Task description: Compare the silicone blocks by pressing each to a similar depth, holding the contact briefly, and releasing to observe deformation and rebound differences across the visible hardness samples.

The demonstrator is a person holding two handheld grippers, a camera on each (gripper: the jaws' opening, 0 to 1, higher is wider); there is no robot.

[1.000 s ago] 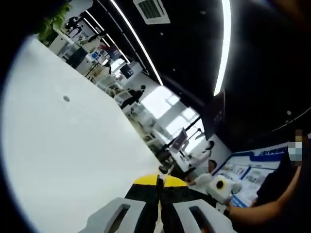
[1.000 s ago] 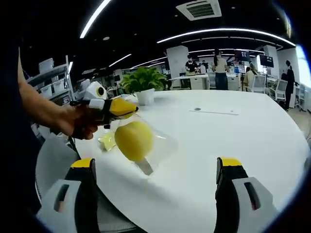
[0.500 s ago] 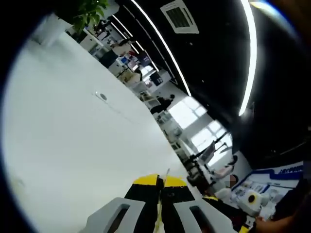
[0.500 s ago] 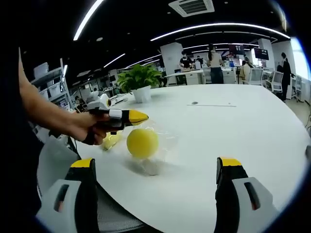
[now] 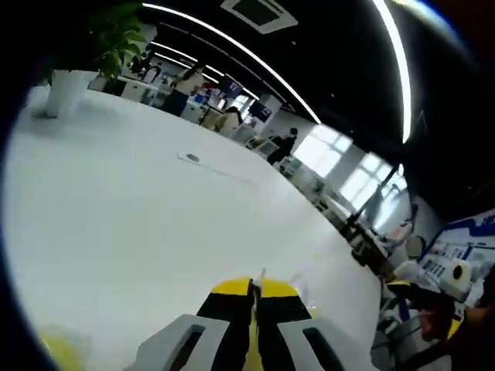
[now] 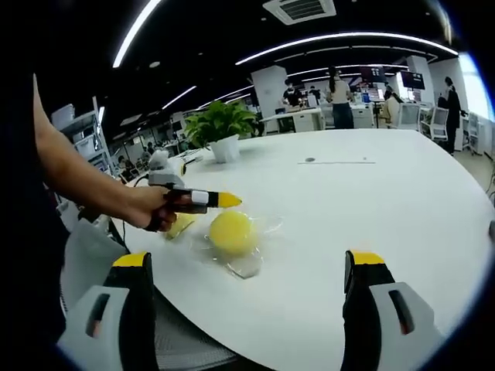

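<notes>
A yellow silicone ball [image 6: 232, 232] inside a clear plastic bag [image 6: 267, 226] rests on the white table [image 6: 371, 201]. My left gripper [image 6: 230, 201], held in a person's hand [image 6: 147, 207], hovers just above the ball with its jaws shut. In the left gripper view a thin strip of the bag's film [image 5: 263, 274] sticks out from the closed yellow tips of my left gripper [image 5: 254, 289]. A second yellow piece [image 6: 182, 224] lies beneath the hand. My right gripper [image 6: 247, 259] stands open in front of the ball, nothing between its jaws. It also shows at the right edge of the left gripper view as my right gripper [image 5: 425, 305].
A potted plant [image 6: 224, 127] stands at the far left of the table, and a small round inset [image 6: 309, 161] sits mid-table. The table's near edge curves between the right jaws. Desks and people fill the office behind.
The left gripper has come down and the bagged ball, hanging above the table before, now rests on it. The left gripper view has swung round toward level.
</notes>
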